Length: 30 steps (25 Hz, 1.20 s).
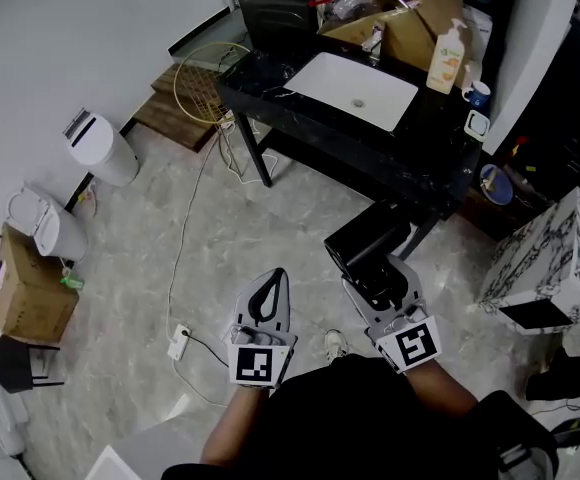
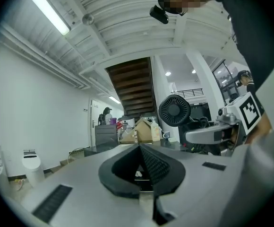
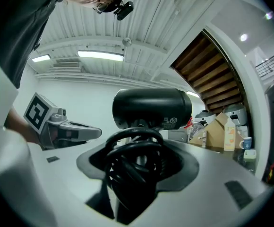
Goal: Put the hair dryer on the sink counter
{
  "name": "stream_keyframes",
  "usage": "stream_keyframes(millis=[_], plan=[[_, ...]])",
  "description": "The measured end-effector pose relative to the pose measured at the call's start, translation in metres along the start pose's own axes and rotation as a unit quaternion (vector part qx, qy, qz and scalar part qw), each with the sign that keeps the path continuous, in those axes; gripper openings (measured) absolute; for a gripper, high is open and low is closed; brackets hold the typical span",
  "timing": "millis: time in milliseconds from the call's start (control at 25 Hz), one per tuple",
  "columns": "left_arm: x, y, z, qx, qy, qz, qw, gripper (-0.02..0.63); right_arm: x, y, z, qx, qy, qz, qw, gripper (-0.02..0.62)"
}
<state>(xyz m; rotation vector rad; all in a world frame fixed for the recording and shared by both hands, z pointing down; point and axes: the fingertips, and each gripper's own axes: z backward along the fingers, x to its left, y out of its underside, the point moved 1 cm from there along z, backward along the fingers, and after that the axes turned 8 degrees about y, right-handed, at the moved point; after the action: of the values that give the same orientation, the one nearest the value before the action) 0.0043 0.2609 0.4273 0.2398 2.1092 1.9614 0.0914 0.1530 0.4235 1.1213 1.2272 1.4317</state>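
My right gripper (image 1: pixel 378 280) is shut on the black hair dryer (image 1: pixel 366 240), held in the air in front of the person. In the right gripper view the hair dryer's barrel (image 3: pixel 151 109) stands above the jaws, with its coiled black cord (image 3: pixel 136 167) bunched between them. The left gripper (image 1: pixel 277 277) is beside it on the left, shut with nothing in it; its jaws meet at a point (image 2: pixel 140 148). From the left gripper view the hair dryer's round rear grille (image 2: pixel 174 110) shows to the right. The black sink counter (image 1: pixel 270 76) with a white basin (image 1: pixel 355 90) stands ahead.
On the counter are a cardboard box (image 1: pixel 402 24), a lotion bottle (image 1: pixel 448 56) and a mug (image 1: pixel 477 94). On the floor are a white bin (image 1: pixel 101 149), a brown box (image 1: pixel 28 293), a power strip (image 1: pixel 178 342) with its cable, and a marble-patterned box (image 1: pixel 555 260) at the right.
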Motion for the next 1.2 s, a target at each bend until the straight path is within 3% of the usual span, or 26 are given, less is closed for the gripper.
stream_keyframes(millis=[280,560,720,920,1200], plan=[[0.01,0.001,-0.056,-0.001,0.015,-0.004,0.9999,-0.008,-0.036,0.009,-0.028,0.01,0.007,-0.026,1.0,0.259],[0.024,0.014,-0.104,0.017,0.045,-0.003,0.9988,-0.008,-0.072,0.025,-0.06,0.017,0.027,-0.017,0.999,0.261],[0.039,0.018,-0.134,0.018,0.068,-0.004,0.9975,-0.007,-0.095,0.03,-0.083,0.016,0.051,-0.006,0.999,0.262],[0.061,0.021,-0.175,0.011,0.103,0.004,0.9947,-0.008,-0.125,0.027,-0.116,0.018,0.085,-0.045,0.995,0.262],[0.095,0.022,-0.228,0.013,0.14,0.013,0.9899,-0.007,-0.168,0.028,-0.157,0.029,0.149,-0.043,0.988,0.262]])
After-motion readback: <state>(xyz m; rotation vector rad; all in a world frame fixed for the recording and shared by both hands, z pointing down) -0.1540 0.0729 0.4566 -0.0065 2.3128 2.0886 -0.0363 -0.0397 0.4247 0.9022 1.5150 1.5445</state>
